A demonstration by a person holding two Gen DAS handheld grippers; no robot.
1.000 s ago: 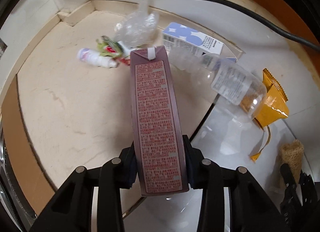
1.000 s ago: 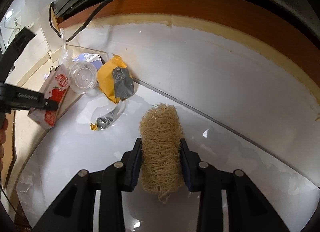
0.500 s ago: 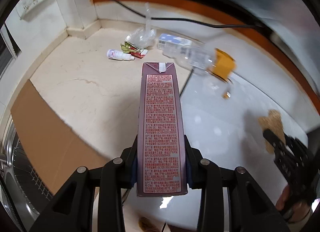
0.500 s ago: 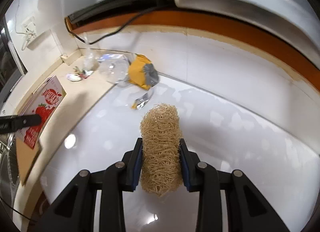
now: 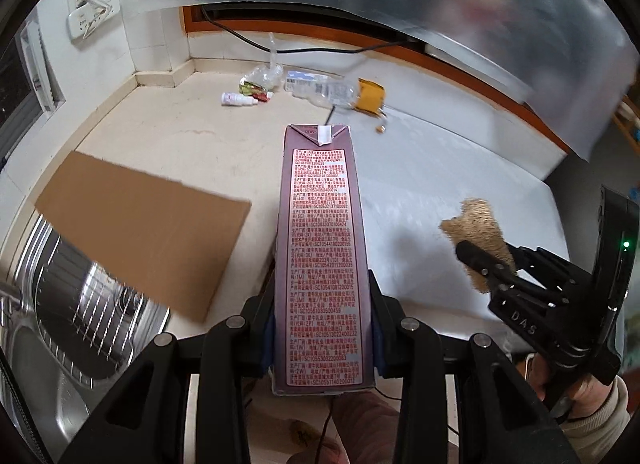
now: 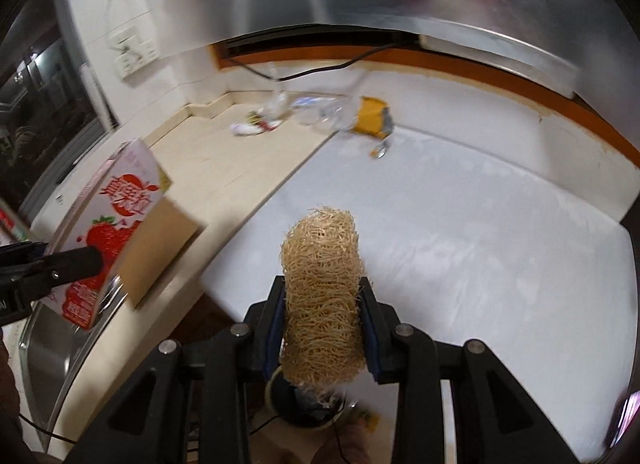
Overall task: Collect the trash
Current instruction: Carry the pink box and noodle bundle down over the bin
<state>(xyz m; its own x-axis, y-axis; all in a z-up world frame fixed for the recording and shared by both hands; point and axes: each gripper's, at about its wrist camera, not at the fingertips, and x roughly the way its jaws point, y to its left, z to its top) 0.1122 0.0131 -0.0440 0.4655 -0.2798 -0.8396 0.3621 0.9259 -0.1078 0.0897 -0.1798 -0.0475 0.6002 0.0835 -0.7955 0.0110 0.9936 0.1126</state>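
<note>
My left gripper [image 5: 320, 324] is shut on a tall maroon milk carton [image 5: 322, 248] and holds it above the counter's front edge; the right wrist view shows its strawberry-printed face [image 6: 116, 232]. My right gripper [image 6: 324, 324] is shut on a tan loofah scrubber [image 6: 322, 292], also seen at the right of the left wrist view [image 5: 478, 232]. More trash lies at the far corner: a clear plastic bottle [image 5: 330, 92], a yellow snack bag [image 5: 370, 100], a small white bottle [image 5: 238, 99], a crumpled clear bag [image 5: 266, 74] and a blue-white carton [image 5: 300, 78].
A brown cardboard sheet [image 5: 140, 228] lies over a steel sink [image 5: 60, 336] at the left. A white board [image 6: 460, 232] covers the counter's right part. A dark round container [image 6: 308, 410] stands on the floor under my right gripper. A black cable [image 5: 280, 49] runs along the back wall.
Both grippers have pulled back and up from the far corner toward the counter's front edge, each holding its item. The sink, cardboard and floor have come into view.
</note>
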